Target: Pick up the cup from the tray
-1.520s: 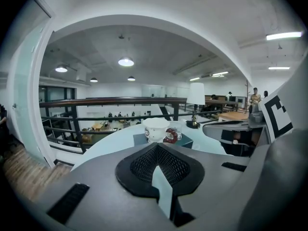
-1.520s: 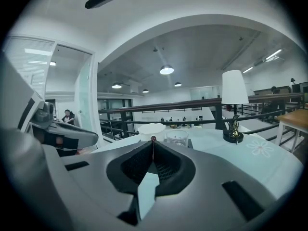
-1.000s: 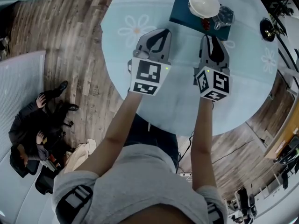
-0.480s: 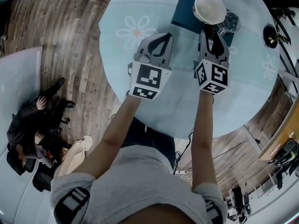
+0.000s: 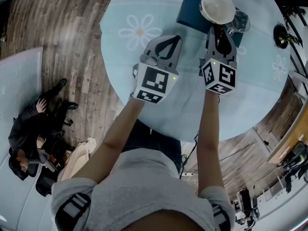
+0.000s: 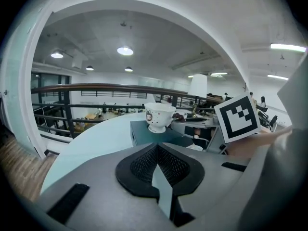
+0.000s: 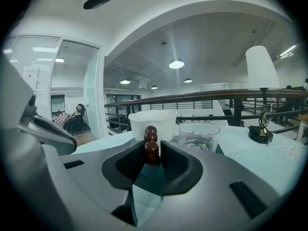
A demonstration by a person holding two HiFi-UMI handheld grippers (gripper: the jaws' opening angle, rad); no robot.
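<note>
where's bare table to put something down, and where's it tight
Bare: the table left of the tray, around the daisy print, and the near rim toward the person. Crowded: the tray's right end, where cup, glass and dark red beaded piece sit close; a black ornament stands further right.

Head view: table (image 5: 183, 100) runs off the top edge, glass (image 5: 240, 20) sits partly behind cup (image 5: 217, 6); right gripper view: beads (image 7: 150, 146), poss. the cup's handle, cover its mid w/ their lower end hidden, and the far seated person (image 7: 77, 113) is too small to read.
</note>
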